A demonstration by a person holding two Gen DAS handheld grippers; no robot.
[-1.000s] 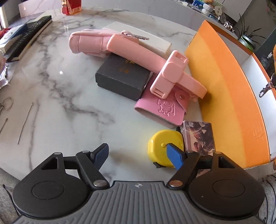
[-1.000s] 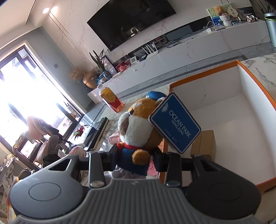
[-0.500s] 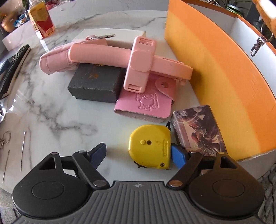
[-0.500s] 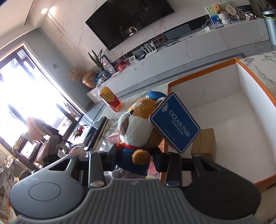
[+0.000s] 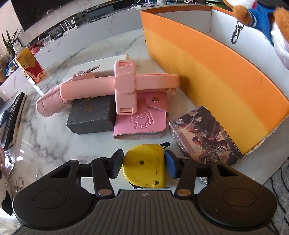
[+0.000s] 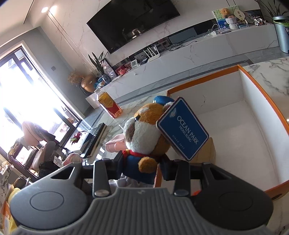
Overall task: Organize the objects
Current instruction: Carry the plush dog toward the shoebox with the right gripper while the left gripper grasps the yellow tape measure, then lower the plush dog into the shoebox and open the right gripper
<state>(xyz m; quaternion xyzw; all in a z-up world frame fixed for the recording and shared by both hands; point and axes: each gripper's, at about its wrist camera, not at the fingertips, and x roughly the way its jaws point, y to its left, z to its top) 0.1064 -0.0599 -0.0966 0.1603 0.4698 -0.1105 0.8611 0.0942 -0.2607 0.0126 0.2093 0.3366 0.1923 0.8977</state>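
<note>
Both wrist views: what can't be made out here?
- Left wrist view: the plush toy is cut off by the top right edge.
- Left wrist view: the orange box wall hides most of its inside.
- Left wrist view: the print on the black box is too small to read.
- Right wrist view: the tag and plush toy cover much of the cardboard box; the window glare washes out the left.

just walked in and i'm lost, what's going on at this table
A person is tidying things into the orange box with a handheld gripper in each hand. The left gripper has its jaws around the yellow tape measure on the marble table. The right gripper holds a plush toy above the box.
</note>
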